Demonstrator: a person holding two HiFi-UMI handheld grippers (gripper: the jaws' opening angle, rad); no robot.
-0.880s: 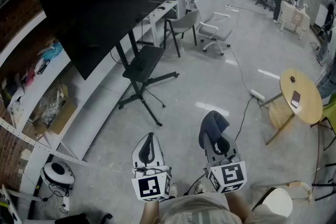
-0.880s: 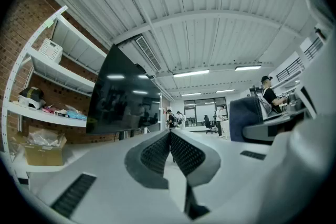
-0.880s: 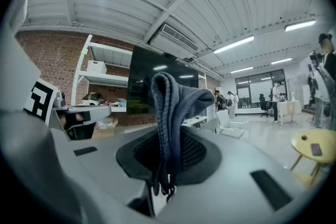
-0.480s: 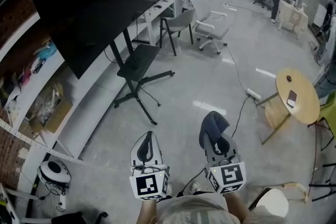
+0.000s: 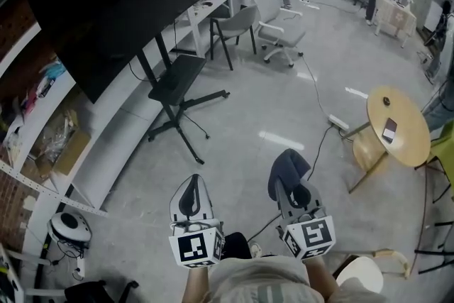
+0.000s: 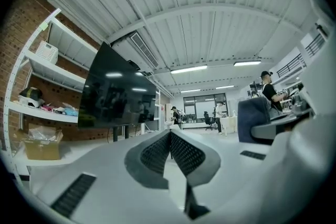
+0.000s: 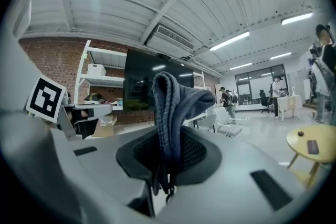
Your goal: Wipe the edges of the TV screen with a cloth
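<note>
A large black TV screen (image 5: 120, 3) stands on a wheeled black stand (image 5: 177, 99) at the upper left of the head view, well ahead of both grippers. It also shows as a dark panel, the TV screen (image 6: 118, 92) in the left gripper view and the TV screen (image 7: 149, 86) in the right gripper view. My right gripper (image 5: 289, 177) is shut on a dark blue-grey cloth (image 5: 287, 167), which stands up between its jaws as the cloth (image 7: 173, 107). My left gripper (image 5: 190, 196) is shut with nothing in it; its pads (image 6: 181, 152) meet.
White shelving (image 5: 42, 124) with clutter and a cardboard box runs along the brick wall on the left. Grey chairs (image 5: 273, 21) stand beyond the TV. A round wooden table (image 5: 397, 128) stands at right, with a cable and power strip (image 5: 339, 123) on the floor. People stand far back.
The view has shifted: the TV, its stand and the chairs have slid up and left in the head view. Both grippers hold their pose, the left one a little lower.
</note>
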